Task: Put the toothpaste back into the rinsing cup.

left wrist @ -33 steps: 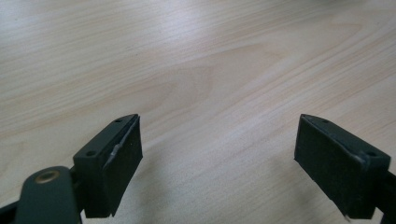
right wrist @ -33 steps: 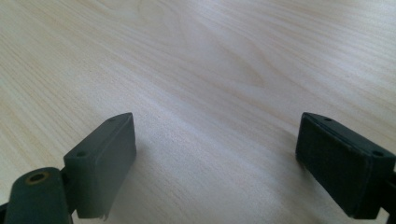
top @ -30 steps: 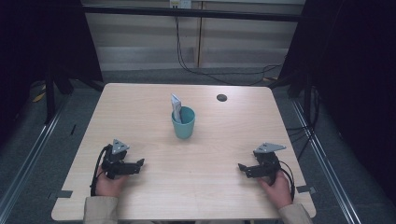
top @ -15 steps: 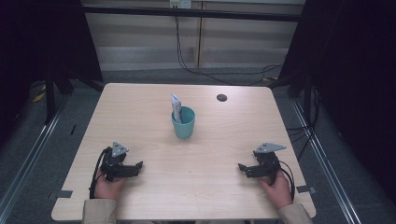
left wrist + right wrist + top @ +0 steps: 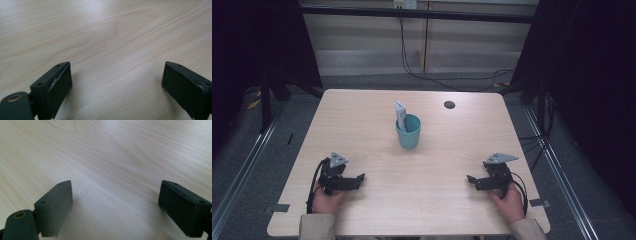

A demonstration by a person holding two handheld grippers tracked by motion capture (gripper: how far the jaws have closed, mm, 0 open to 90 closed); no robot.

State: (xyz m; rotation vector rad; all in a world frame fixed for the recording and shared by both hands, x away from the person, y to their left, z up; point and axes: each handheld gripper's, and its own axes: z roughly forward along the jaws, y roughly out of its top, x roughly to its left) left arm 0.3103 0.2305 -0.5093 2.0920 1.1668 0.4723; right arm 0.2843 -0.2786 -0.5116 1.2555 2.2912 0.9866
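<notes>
**Risk entry: teal cup with packet, both grippers idle at the near edge**

Cup (image 5: 408, 131), teal, is standing upright near the middle of the table (image 5: 362, 115), slightly toward the far edge; a pale packet (image 5: 400, 113) is leaning out of it on its left side. I am holding the left gripper (image 5: 360, 178) near the near-left corner, its jaws wide apart and just opening further, nothing between them. The right gripper (image 5: 470, 179) is resting near the near-right corner, jaws likewise spread and empty. Both are well apart from the cup.

Hazards I am weighing: the cup looks light and tall, so a jaw arriving off-centre is likely tipping it; a pinch on the packet alone is likely dragging the cup over.
</notes>
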